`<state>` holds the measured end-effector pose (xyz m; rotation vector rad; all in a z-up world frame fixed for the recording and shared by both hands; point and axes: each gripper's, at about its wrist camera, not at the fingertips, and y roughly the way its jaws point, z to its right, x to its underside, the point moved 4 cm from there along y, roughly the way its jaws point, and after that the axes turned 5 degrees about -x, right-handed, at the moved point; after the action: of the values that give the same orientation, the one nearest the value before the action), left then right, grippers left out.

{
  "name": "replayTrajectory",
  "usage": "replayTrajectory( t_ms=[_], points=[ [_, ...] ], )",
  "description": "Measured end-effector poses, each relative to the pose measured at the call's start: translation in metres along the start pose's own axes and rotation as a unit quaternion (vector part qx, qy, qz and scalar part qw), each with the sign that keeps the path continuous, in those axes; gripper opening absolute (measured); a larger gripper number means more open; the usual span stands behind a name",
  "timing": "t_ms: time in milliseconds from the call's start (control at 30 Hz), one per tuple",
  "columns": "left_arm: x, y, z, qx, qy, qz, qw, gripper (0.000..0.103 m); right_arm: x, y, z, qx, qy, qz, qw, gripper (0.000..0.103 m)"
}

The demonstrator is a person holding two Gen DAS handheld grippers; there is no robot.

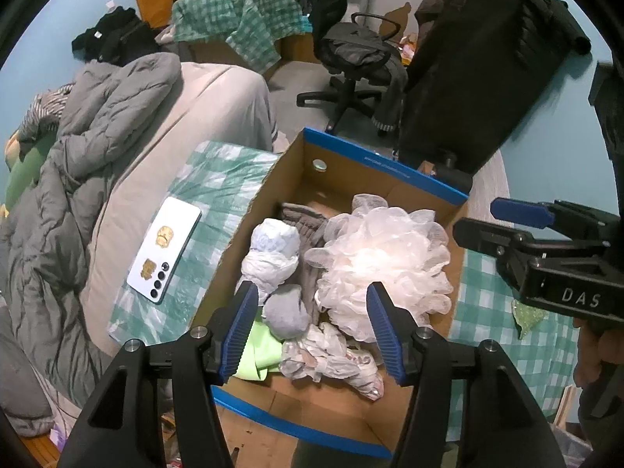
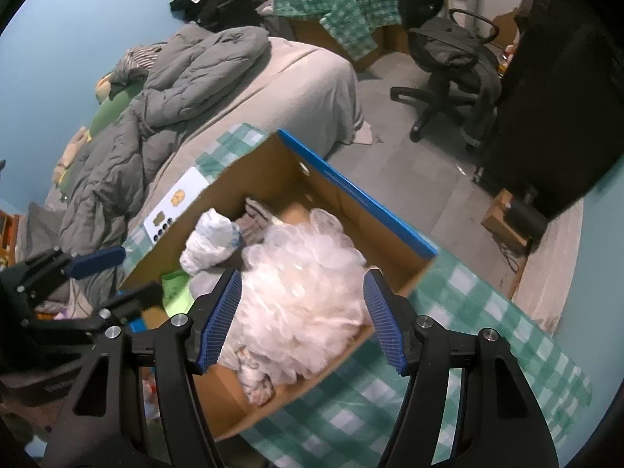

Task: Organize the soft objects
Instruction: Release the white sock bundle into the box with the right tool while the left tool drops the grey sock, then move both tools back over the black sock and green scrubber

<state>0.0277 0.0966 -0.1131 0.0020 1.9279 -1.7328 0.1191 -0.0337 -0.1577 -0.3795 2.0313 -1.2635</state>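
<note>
A cardboard box with blue edges (image 1: 386,173) (image 2: 358,191) holds soft things: a white mesh bath pouf (image 1: 382,261) (image 2: 296,296), white crumpled bags (image 1: 273,253), a grey sock ball (image 1: 284,314), a grey cloth (image 1: 304,222), a light green cloth (image 1: 261,351) and a printed white cloth (image 1: 331,362). My left gripper (image 1: 312,331) is open and empty above the box's near end. My right gripper (image 2: 300,319) is open and empty above the pouf. It also shows at the right edge of the left wrist view (image 1: 546,241).
A white phone (image 1: 165,249) lies on the green checked cloth (image 1: 218,179) left of the box. A bed with a grey duvet (image 1: 78,163) is to the left. An office chair (image 1: 351,66) and a dark bin (image 1: 479,66) stand behind. A small green item (image 1: 528,318) lies right of the box.
</note>
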Motion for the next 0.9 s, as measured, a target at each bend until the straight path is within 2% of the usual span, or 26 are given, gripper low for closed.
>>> replayTrajectory(
  t_ms=[100, 333, 900],
  points=[
    [-0.001, -0.007, 0.008, 0.0, 0.009, 0.006, 0.9999, 0.064, 0.008, -0.008, 0.009, 0.005, 0.01, 0.001, 1.0, 0.065],
    [-0.001, -0.018, 0.03, -0.008, 0.049, 0.012, 0.9987, 0.065, 0.027, -0.027, 0.031, 0.015, 0.038, 0.007, 0.999, 0.066],
    [0.007, -0.03, 0.079, 0.002, 0.089, 0.011, 0.996, 0.073, 0.084, -0.072, 0.094, 0.041, 0.124, 0.024, 0.991, 0.066]
  ],
)
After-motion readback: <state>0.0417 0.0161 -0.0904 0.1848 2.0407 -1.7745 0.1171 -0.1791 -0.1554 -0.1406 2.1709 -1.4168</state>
